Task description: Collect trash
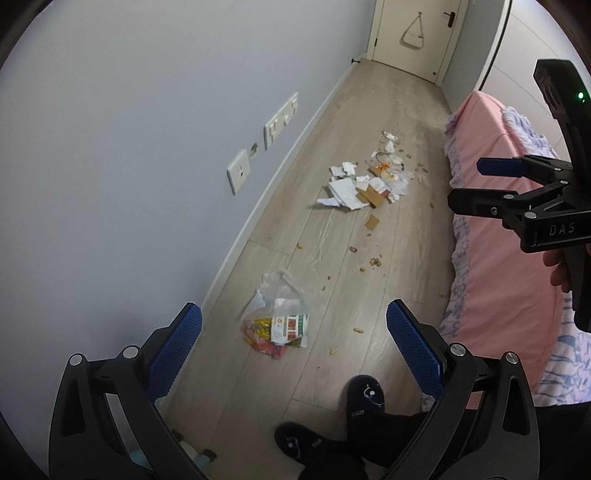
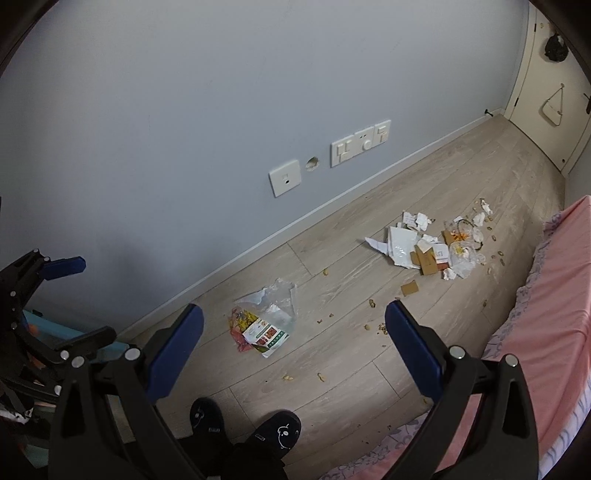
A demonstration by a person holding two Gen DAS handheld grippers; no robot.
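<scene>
Both grippers are black frames with silver screws and blue textured pads (image 1: 173, 354); dark slippers (image 2: 275, 430) carry white cartoon prints.

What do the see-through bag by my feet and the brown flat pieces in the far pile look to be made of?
The bag looks like thin clear plastic film: glossy, crinkled, with printed packets visible through it. The brown pieces look like matte cardboard: flat and stiff-edged, though thick paper is possible.

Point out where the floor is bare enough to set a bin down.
Bare floor runs along the baseboard, between the wall and the plastic snack bag, and again beyond the paper pile toward the door. It is crowded around that pile and the scattered peanut shells beside the bed.
</scene>
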